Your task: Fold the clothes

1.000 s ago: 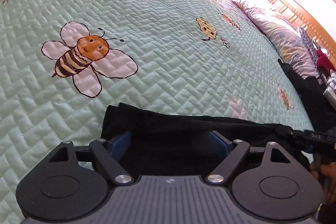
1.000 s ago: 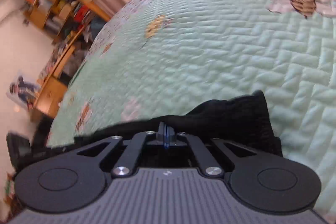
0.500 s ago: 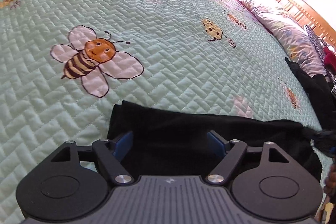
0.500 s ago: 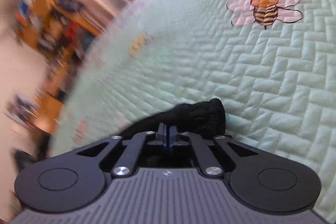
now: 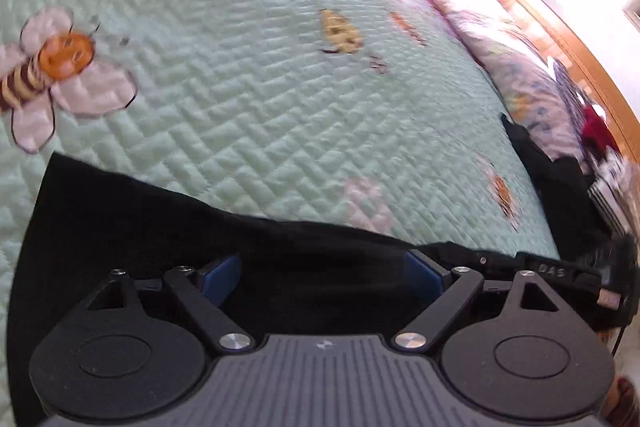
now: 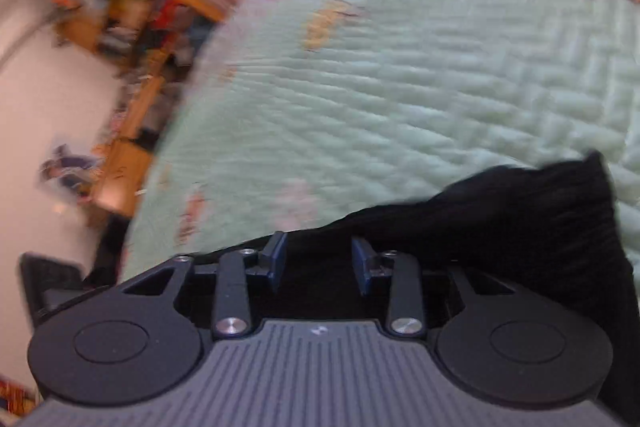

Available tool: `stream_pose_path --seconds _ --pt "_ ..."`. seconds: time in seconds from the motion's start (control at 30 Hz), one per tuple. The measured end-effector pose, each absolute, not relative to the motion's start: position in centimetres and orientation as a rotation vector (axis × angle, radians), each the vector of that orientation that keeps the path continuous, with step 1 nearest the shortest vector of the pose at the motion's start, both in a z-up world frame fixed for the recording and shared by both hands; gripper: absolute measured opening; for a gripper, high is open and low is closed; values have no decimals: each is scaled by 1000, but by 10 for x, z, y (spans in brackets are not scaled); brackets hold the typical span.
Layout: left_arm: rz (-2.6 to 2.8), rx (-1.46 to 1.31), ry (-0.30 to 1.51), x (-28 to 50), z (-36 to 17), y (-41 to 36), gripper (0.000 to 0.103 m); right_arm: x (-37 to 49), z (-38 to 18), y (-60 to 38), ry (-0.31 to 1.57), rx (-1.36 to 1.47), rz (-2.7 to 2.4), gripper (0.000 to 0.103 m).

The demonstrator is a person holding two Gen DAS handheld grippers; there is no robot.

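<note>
Between the left gripper's (image 5: 322, 267) two blue pads (image 5: 220, 277) we see only black cloth lying beneath; the jaws stand wide apart and are opening, and neither pad presses on anything. The right gripper (image 6: 318, 263) also shows two blue pads (image 6: 277, 259). Its jaws are set a modest gap apart and closing, with black cloth under and between them, though we cannot see either pad squeezing it. Both grippers hover over one black garment (image 5: 160, 227), which lies along the lower part of the left wrist view from its left edge to its right. Its far hem runs as a slanting line across the quilt. In the right wrist view the same garment fills the lower right, bunched into a rounded end at the right of the frame. The garment rests on one pale green quilted bedspread (image 5: 260, 107) stitched in a herringbone pattern. On it we count one large bee (image 5: 52, 67) with white wings at the left edge of the left wrist view. Four smaller, blurred motifs lie toward the centre and right. A second dark heap of cloth (image 5: 540, 179) lies at the right edge, well apart from the pads. Beyond it are floral bedding (image 5: 520, 67) and a wooden headboard (image 5: 600, 79). The upper left of the right wrist view shows blurred wooden shelves (image 6: 120, 7) packed with things we cannot make out.
</note>
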State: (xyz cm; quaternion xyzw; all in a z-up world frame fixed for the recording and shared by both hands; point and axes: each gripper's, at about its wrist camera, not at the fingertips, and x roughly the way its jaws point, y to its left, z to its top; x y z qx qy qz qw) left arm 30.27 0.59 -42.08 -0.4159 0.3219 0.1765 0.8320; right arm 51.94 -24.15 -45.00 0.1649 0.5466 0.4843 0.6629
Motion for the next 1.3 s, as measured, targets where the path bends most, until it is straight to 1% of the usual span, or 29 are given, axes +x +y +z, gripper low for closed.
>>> stream_pose_path --seconds 0.03,0.07,0.1,0.13,0.2,0.23,0.3,0.33,0.4,0.47,0.5,0.6,0.63,0.73,0.83,0.93,1.0,1.03,1.07,1.13,1.2,1.3 --pt "375 -909 669 302 -423 10 88 528 -460 -243 1260 427 1041 0" --pt "369 -920 660 300 -421 11 88 528 -458 -249 1267 468 1046 2" --pt "365 -925 658 298 -418 11 88 529 -456 -255 1273 509 1051 6" --pt "360 -931 652 296 -416 11 88 529 -454 -261 1278 548 1057 16" --pt "332 -951 623 295 -410 9 88 516 -434 -271 1197 510 1118 30" --pt "305 -962 608 297 -406 6 89 508 -425 -273 1173 492 1155 33" --pt "249 -963 604 306 -401 -2 91 488 -408 -274 1113 432 1242 34" --pt "222 -941 621 315 -401 -8 91 476 -400 -272 1076 357 1300 39" --pt "194 -900 670 331 -406 -17 91 451 -390 -260 1035 137 1373 44" --pt "199 -872 712 342 -417 -20 91 427 -392 -255 1006 -81 1383 44" --pt "201 -858 733 348 -423 -22 91 416 -397 -261 1020 -150 1399 43" --pt "190 -834 747 352 -426 -23 91 381 -416 -300 1017 -350 1508 43" --pt "189 -840 745 351 -427 -21 91 370 -423 -318 982 -411 1520 42" --pt "190 -861 741 349 -427 -18 91 358 -419 -353 929 -420 1529 42" --pt "192 -847 751 350 -425 -20 91 357 -401 -358 900 -335 1487 43" --pt "180 -838 765 352 -424 -19 91 340 -387 -351 810 -237 1584 43" --pt "168 -848 771 353 -425 -16 92 323 -388 -343 796 -165 1693 45" --pt "165 -862 770 353 -426 -14 92 316 -394 -338 803 -141 1728 49" --pt "163 -881 767 352 -427 -12 92 308 -408 -331 855 -200 1718 51" --pt "158 -907 759 350 -428 -8 92 291 -436 -317 952 -317 1694 50" --pt "151 -905 752 349 -428 -7 91 280 -433 -334 866 -314 1729 50" --pt "162 -886 723 340 -418 -9 88 286 -412 -353 868 -152 1740 50"
